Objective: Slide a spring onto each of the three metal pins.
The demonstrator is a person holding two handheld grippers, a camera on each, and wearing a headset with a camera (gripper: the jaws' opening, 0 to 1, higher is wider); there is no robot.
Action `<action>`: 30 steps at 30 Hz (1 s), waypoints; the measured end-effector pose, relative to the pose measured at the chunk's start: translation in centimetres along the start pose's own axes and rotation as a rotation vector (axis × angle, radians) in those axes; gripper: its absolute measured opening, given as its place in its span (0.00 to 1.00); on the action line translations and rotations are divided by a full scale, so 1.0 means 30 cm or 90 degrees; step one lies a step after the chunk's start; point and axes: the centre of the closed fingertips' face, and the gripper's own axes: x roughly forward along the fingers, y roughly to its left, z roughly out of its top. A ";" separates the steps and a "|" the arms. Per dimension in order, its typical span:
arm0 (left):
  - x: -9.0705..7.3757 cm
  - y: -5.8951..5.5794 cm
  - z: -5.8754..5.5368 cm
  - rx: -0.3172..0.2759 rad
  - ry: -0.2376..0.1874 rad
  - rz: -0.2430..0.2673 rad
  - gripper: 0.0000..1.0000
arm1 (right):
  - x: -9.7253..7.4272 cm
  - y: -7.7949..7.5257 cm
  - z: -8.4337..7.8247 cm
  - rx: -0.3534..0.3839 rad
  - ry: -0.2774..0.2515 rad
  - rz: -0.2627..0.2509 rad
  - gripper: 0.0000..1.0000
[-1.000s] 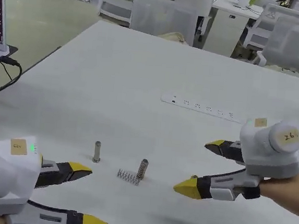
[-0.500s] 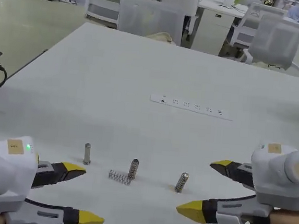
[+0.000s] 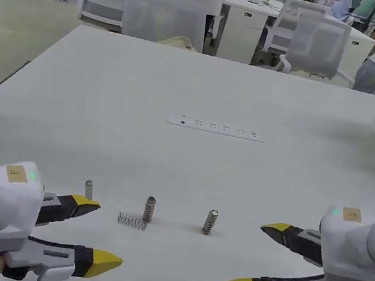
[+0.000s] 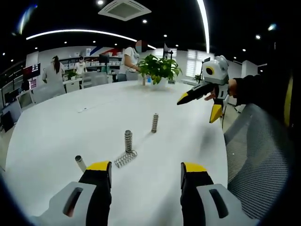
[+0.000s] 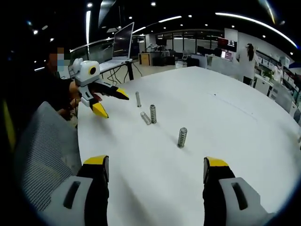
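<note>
No legible text anywhere. Tan sticker (image 3: pixel 16 173) on top of left gripper (image 3: pixel 108 233): the mark on it is too blurred to read. Second tan sticker (image 3: pixel 350 214) on right gripper (image 3: pixel 241 258): also unreadable. Power strip (image 3: pixel 216 126) on tabletop (image 3: pixel 179 80) has small dark marks by its sockets, too small to make out.

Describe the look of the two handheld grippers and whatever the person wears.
The left gripper and right gripper each have a bulky white housing, dark grey jaws with yellow tips, and a tan sticker on top beside a small green light. The person wears dark sleeves.
</note>
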 end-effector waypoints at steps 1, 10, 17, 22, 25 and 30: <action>0.008 0.004 0.000 0.003 0.001 -0.004 0.54 | -0.003 0.009 -0.009 0.005 0.000 0.001 0.81; 0.079 0.052 -0.011 0.018 0.013 -0.017 0.51 | -0.030 0.043 -0.032 0.025 0.000 -0.018 0.81; 0.132 0.078 -0.011 0.022 0.014 -0.024 0.45 | -0.042 0.061 -0.045 0.038 0.000 -0.033 0.81; 0.170 0.080 -0.034 0.026 0.025 -0.034 0.41 | -0.046 0.073 -0.055 0.044 0.004 -0.039 0.81; 0.186 0.082 -0.041 0.031 0.030 -0.036 0.40 | -0.046 0.077 -0.060 0.048 0.005 -0.043 0.80; 0.205 0.091 -0.062 0.031 0.044 -0.041 0.37 | -0.045 0.081 -0.063 0.050 0.007 -0.046 0.80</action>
